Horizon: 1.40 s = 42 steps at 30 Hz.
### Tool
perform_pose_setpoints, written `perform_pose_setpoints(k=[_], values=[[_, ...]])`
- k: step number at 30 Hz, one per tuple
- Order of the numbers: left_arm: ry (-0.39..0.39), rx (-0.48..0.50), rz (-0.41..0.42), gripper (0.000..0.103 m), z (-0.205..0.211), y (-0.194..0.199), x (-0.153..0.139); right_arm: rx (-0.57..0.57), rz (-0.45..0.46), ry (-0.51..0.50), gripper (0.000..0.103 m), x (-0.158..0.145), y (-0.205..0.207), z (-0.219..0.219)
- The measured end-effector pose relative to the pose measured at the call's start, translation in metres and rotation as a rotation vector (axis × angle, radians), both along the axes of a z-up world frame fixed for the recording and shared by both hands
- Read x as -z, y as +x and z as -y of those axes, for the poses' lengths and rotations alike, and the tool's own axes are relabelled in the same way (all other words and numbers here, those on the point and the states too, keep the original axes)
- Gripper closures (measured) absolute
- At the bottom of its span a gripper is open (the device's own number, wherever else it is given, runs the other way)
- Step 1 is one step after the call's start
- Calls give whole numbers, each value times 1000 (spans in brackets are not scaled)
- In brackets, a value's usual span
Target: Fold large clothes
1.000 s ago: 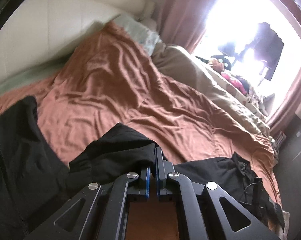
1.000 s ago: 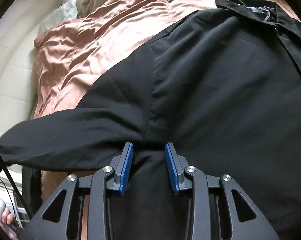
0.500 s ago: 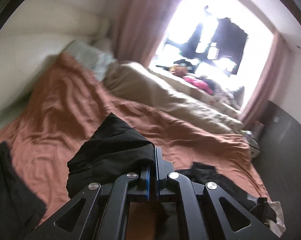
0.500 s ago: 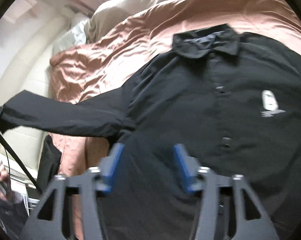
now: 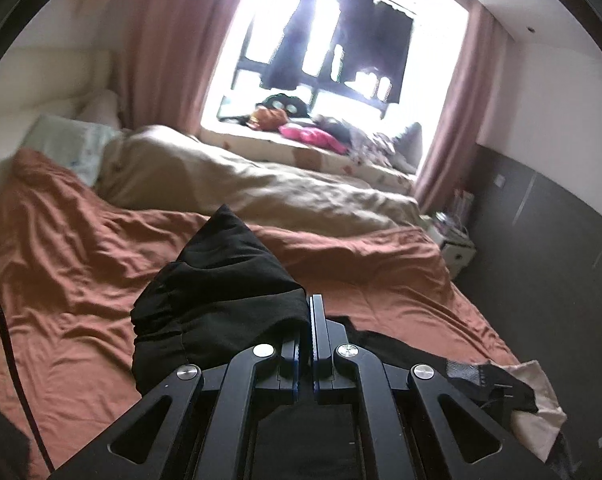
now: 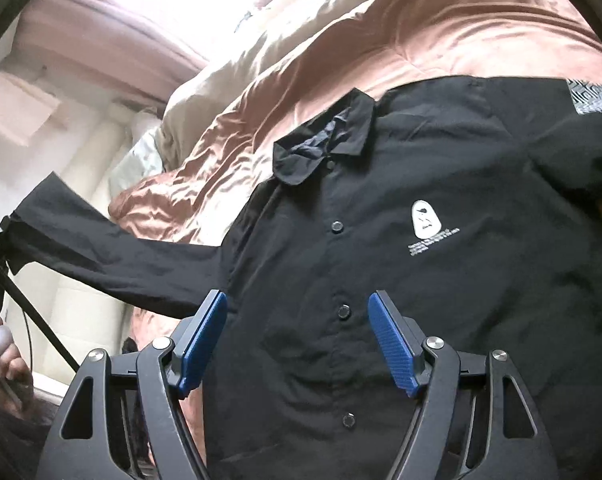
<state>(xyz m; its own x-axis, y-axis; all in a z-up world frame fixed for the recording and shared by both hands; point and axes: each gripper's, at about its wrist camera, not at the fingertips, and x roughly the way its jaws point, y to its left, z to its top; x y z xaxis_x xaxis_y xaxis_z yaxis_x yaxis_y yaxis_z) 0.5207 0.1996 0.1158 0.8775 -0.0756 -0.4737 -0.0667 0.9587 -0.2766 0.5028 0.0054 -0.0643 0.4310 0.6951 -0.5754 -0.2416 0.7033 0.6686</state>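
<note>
A black button-up shirt (image 6: 401,272) with a white chest logo lies face up on the rust-brown bed cover (image 6: 441,28). My left gripper (image 5: 309,308) is shut on the cuff of the shirt's sleeve (image 5: 221,300) and holds it lifted above the bed. In the right wrist view that sleeve (image 6: 101,252) stretches out to the left, raised off the bed. My right gripper (image 6: 297,316) is open and empty, hovering above the shirt's button placket at the lower front.
A beige duvet (image 5: 241,184) and a pale pillow (image 5: 69,148) lie on the far side of the bed. A cluttered window sill (image 5: 321,136) stands behind. A dark wall (image 5: 541,260) and a small white stand (image 5: 457,248) are on the right.
My left gripper has lifted the sleeve cuff higher and tilted up toward the window. My right gripper has pulled back from the shirt and opened wider, so the collar and logo now show.
</note>
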Motion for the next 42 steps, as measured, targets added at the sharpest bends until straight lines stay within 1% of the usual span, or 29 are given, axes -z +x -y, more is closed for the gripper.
perform_pose_setpoints(k=[1,3,4,8,10,15,17,19,21,22,23,25,27,29,31,32,33,34,35,36,38,40,42], values=[[4,12,-8,99,10,4,4,2,-1,0,31,-1,-1,2],[14,39,-23,99,30,16,10,6,9,-33,31,-4,-4,3],[17,54,-31,99,40,21,14,5,7,-29,31,-8,2,3],[19,116,-65,99,77,43,29,28,-5,29,31,-22,4,19],[17,142,-79,99,93,51,37,44,-17,63,31,-24,6,28],[1,235,-142,99,136,78,73,85,-54,97,31,-18,12,47],[-20,276,-192,98,151,89,94,106,-80,122,31,-14,15,55],[-68,341,-293,86,167,100,123,128,-87,134,31,-13,17,65],[-88,370,-391,49,179,105,148,161,-86,133,31,-16,18,76],[-85,374,-412,44,181,102,155,180,-86,139,31,-16,18,79],[-76,378,-418,42,182,96,160,189,-88,148,31,-16,19,83],[-66,367,-430,41,176,84,164,193,-92,161,31,-17,19,90],[-76,330,-446,41,162,71,163,195,-90,166,31,-19,18,91],[-70,271,-452,41,141,54,154,197,-87,168,31,-19,17,87],[-37,221,-449,41,125,36,142,189,-79,164,31,-17,17,87],[-9,186,-445,41,115,21,132,183,-74,156,31,-16,18,84],[9,157,-442,39,109,8,126,172,-70,150,31,-16,17,86],[20,128,-443,36,101,-3,120,157,-67,137,31,-17,17,79],[26,96,-446,29,93,-15,115,144,-64,128,31,-15,21,77],[32,76,-446,26,87,-23,112,127,-59,112,31,-16,21,76],[34,49,-420,25,74,-46,106,84,-33,53,31,-19,19,61],[25,32,-420,25,61,-54,109,49,-4,-20,31,-22,18,47],[16,-14,-419,25,47,-65,114,18,37,-78,31,-27,16,36]])
